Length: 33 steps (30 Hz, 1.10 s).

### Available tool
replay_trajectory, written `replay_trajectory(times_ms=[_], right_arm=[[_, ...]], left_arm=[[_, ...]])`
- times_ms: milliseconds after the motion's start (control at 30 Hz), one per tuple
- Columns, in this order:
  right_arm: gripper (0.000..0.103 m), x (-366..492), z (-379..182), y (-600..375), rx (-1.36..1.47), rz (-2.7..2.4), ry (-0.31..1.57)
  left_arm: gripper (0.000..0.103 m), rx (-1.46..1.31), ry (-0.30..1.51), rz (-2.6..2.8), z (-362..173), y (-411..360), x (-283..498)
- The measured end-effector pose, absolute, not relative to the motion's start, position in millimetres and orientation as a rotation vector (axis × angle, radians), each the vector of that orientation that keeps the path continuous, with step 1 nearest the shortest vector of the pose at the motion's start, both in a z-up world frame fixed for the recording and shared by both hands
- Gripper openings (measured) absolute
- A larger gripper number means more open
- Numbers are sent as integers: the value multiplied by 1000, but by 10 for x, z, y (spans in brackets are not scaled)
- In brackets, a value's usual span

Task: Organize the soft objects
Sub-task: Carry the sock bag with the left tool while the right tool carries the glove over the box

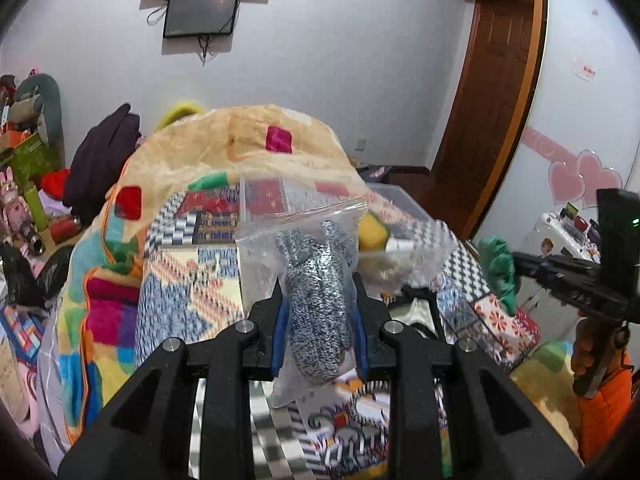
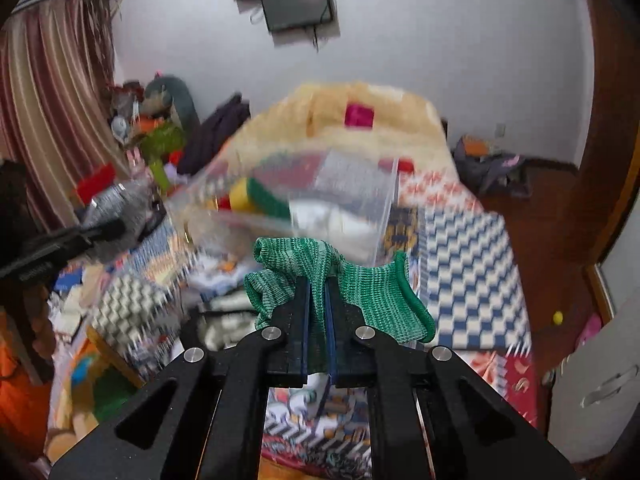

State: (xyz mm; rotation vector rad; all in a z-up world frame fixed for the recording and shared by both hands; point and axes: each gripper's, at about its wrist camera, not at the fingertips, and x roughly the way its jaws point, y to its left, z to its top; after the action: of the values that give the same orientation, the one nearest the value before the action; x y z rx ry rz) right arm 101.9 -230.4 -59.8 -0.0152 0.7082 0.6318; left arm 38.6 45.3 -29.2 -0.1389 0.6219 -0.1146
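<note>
My left gripper (image 1: 318, 300) clamps a bagged grey speckled glove (image 1: 316, 300); my right gripper (image 2: 318, 300) pinches a green knit glove (image 2: 360, 288). Both hang above a cluttered bed (image 2: 472, 248) with a patchwork blanket (image 1: 248, 140), near a white wall (image 1: 360, 60) and wooden door (image 1: 492, 92).

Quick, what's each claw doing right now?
Left claw: closed on the clear bag holding a speckled grey glove.
Right claw: closed on the green knit glove.
</note>
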Motion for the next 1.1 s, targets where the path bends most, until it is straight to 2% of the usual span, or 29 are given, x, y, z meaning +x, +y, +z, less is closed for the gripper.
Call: replay_trajectory(times_ms=[233,467,800,1100], right_arm=[[6,1130,-229,-2172,-15,638,585],[6,1435,-192,-1918,-17,647,561],[6,1811,-569,-1745,-10,666,669],[6,2003,-848,-1626,-33,667,773]], left_arm=[[27,-101,556,-119,-43,450,675],[27,-119,580,-148,-104,448,1115],[27,-106,739,-170,-612,403,1658],[27,-63,767,-184,-727,261,1765]])
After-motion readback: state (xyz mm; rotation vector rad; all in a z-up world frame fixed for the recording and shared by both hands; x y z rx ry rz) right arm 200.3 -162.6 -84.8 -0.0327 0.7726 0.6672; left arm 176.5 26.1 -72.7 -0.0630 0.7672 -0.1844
